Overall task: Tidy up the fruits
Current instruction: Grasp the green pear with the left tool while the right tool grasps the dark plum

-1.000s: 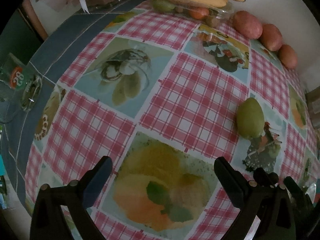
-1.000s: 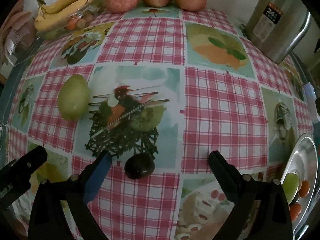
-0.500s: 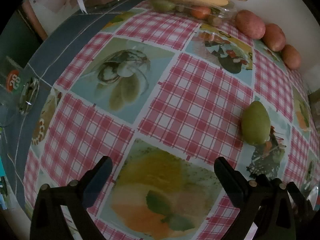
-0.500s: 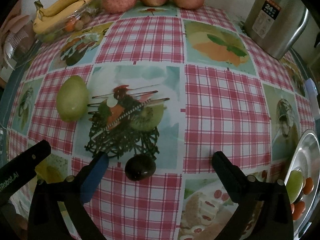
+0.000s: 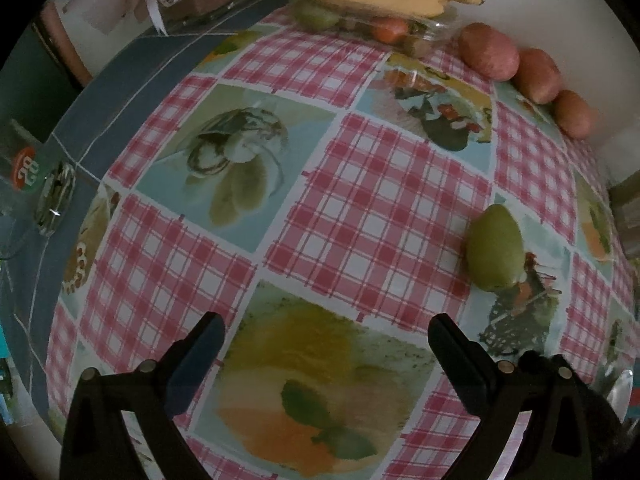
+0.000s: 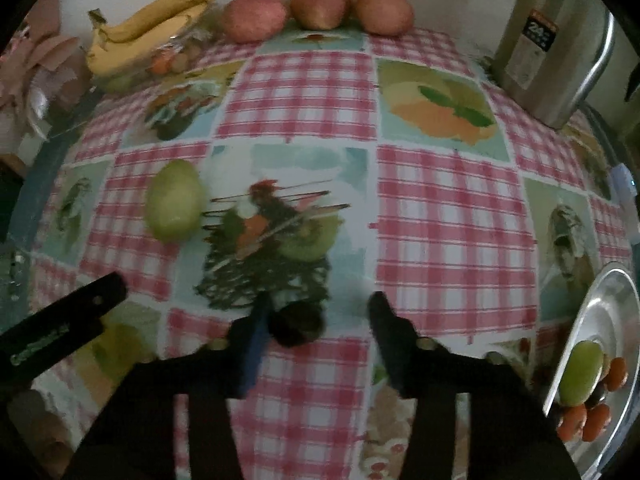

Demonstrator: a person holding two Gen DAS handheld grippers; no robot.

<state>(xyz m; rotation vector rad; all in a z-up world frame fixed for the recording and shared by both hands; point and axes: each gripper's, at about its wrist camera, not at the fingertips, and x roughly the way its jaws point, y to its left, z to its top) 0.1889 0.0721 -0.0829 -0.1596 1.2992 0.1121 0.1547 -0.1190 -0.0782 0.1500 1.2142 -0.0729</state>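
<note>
The dark plum [image 6: 296, 326] is being enclosed by the right gripper [image 6: 316, 312], whose fingers are being narrowed since before, not yet touching it. The left gripper [image 5: 326, 332] is being kept wide open, empty; the pear [image 5: 495, 254] is lying at two o'clock.

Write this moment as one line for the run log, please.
right claw: open, around small dark round fruit | left claw: open, empty | green pear-shaped fruit: on tablecloth

Dark fruit [image 6: 296, 326] blurred, type unclear; plate [image 6: 612, 300] cut off rt.
</note>
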